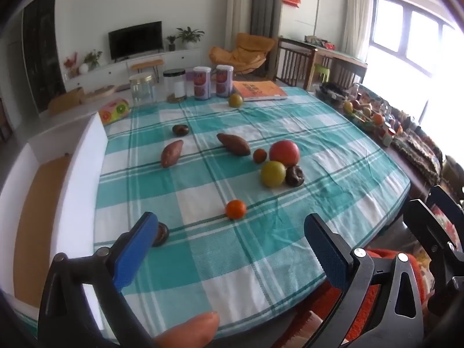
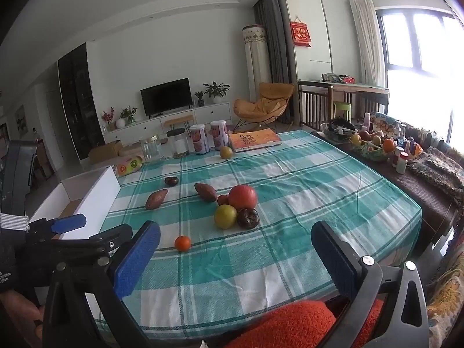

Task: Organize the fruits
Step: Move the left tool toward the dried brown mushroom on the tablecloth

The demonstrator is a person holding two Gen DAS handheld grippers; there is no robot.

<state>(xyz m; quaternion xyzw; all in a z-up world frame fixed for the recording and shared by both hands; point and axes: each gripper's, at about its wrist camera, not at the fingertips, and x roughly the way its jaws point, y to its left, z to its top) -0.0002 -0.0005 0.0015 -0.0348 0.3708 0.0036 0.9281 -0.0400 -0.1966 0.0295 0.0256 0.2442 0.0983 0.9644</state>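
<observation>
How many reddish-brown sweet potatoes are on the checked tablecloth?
2. One reddish-brown sweet potato lies toward the white box; the other sweet potato lies mid-table, just left of the small fruit cluster around the big red tomato. None looks hidden.

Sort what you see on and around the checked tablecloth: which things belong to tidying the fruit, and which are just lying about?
Belongs to the job:
small orange
yellow-green fruit
big red fruit
dark fruit
white box, probably where they go

Just lying about:
orange book
two printed cans
glass jars

Both the left gripper and the right gripper are open, holding nothing.
</observation>
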